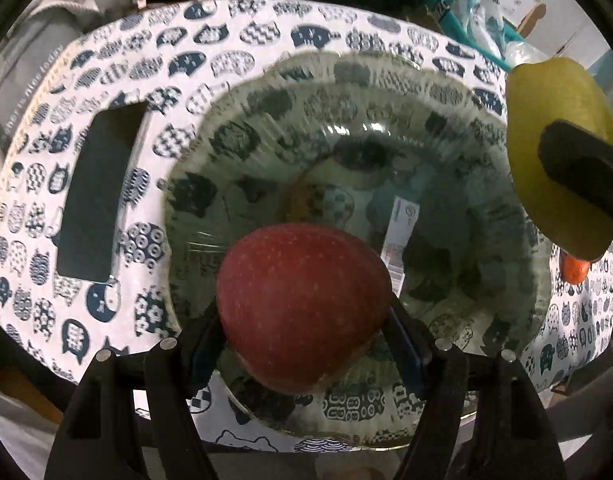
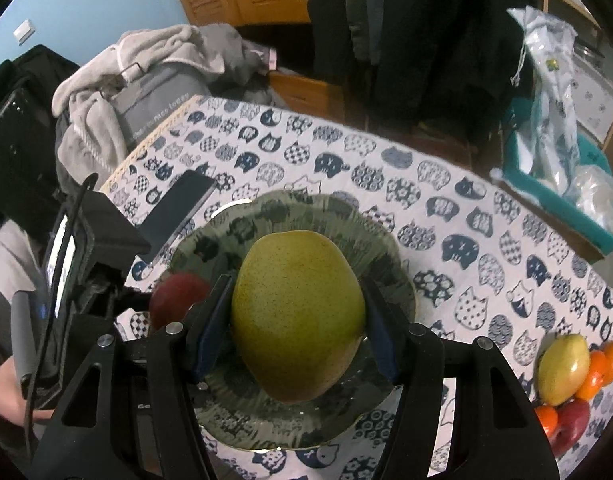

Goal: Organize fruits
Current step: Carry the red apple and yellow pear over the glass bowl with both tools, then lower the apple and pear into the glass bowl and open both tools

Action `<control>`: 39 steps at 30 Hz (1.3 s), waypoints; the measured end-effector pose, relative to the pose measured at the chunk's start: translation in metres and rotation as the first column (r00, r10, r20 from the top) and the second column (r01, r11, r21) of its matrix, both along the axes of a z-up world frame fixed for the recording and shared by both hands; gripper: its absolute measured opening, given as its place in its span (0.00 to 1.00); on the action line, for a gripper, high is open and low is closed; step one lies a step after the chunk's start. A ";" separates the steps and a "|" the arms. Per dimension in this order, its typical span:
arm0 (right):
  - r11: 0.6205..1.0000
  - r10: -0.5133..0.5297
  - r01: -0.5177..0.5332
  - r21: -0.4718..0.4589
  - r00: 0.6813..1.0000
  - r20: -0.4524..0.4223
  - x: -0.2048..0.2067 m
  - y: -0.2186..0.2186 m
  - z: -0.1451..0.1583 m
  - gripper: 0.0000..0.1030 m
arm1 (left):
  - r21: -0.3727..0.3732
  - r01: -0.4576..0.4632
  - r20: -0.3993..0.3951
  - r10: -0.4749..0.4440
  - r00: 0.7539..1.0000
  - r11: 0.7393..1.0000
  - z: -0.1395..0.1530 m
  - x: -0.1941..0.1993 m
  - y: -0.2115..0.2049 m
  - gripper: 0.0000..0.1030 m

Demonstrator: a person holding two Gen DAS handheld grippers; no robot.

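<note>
Fruits, two in hand and none yet in the bowl (image 1: 506, 184), which we see bare of fruit through its glass. We hold an apple (image 1: 302, 308) in the left gripper (image 1: 306, 320), jaws pinching its sides, above the bowl's near part. We hold a pear (image 2: 298, 316) in the right gripper (image 2: 298, 320), jaws clamped on its flanks, above the same bowl. We judge the task barely begun: both fruits wait to be set down, and a heap (image 2: 574, 376) of more fruit (a yellow-green one, oranges, something red) lies on the cloth (image 2: 466, 208) well apart to the right. Pear's long axis runs along the fingers, away from the camera; which end leads we cannot tell. Apple is roundish, its broad face turned to the camera, no stem showing.
</note>
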State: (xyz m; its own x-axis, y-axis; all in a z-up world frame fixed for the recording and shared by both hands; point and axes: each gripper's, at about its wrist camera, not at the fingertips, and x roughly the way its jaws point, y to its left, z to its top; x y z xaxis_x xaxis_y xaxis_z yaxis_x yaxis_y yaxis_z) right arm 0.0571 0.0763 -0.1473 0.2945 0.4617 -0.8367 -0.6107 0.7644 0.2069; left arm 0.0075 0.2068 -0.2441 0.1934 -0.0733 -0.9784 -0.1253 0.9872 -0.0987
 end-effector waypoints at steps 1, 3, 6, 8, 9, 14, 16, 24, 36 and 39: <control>1.000 -0.001 0.001 -0.003 1.000 -0.006 0.001 0.000 -0.003 0.60 | 0.005 0.006 -0.009 -0.006 1.000 1.000 -0.003 0.000 -0.002 0.73; 1.000 -0.004 0.004 -0.011 1.000 -0.030 0.002 0.000 -0.011 0.60 | 0.027 0.019 -0.012 -0.018 1.000 0.999 -0.005 0.000 -0.005 0.73; 1.000 -0.009 0.007 -0.018 0.998 -0.063 0.003 -0.001 -0.021 0.60 | 0.044 0.031 -0.016 -0.030 0.999 0.999 -0.005 -0.001 -0.010 0.73; 1.000 -0.016 0.014 -0.024 0.996 -0.087 0.005 -0.003 -0.029 0.60 | 0.031 0.019 -0.008 -0.019 1.000 0.999 -0.002 -0.002 -0.009 0.73; 1.000 -0.019 0.017 -0.025 0.995 -0.099 0.007 -0.004 -0.033 0.60 | 0.026 0.014 -0.001 -0.014 1.000 1.000 0.001 -0.003 -0.009 0.73; 0.999 -0.033 0.028 -0.039 0.991 -0.130 0.010 -0.007 -0.047 0.60 | 0.047 0.004 0.031 -0.006 1.000 0.999 0.016 -0.005 -0.004 0.76; 0.998 -0.039 0.032 -0.052 0.990 -0.139 0.011 -0.008 -0.052 0.60 | 0.045 -0.009 0.041 0.007 0.999 0.999 0.020 -0.006 0.000 0.77; 0.999 -0.042 0.040 -0.015 0.990 -0.136 0.012 -0.011 -0.042 0.59 | 0.030 -0.008 0.086 0.005 0.996 1.000 0.038 -0.007 0.007 0.77; 0.996 -0.081 0.082 -0.029 0.996 0.029 0.003 -0.023 0.001 0.59 | 0.089 0.034 0.214 -0.053 0.975 0.995 0.076 -0.006 -0.018 0.77; 0.994 -0.106 0.108 -0.024 0.990 0.089 -0.001 -0.032 0.022 0.59 | 0.088 0.034 0.255 -0.055 0.965 0.996 0.091 -0.007 -0.022 0.77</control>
State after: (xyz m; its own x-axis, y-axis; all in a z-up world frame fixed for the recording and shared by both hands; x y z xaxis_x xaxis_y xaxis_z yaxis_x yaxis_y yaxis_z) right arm 0.0564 0.0444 -0.1248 0.4132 0.3998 -0.8182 -0.5400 0.8310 0.1334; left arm 0.0005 0.1849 -0.1533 0.4376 -0.0089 -0.8991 -0.0621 0.9973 -0.0401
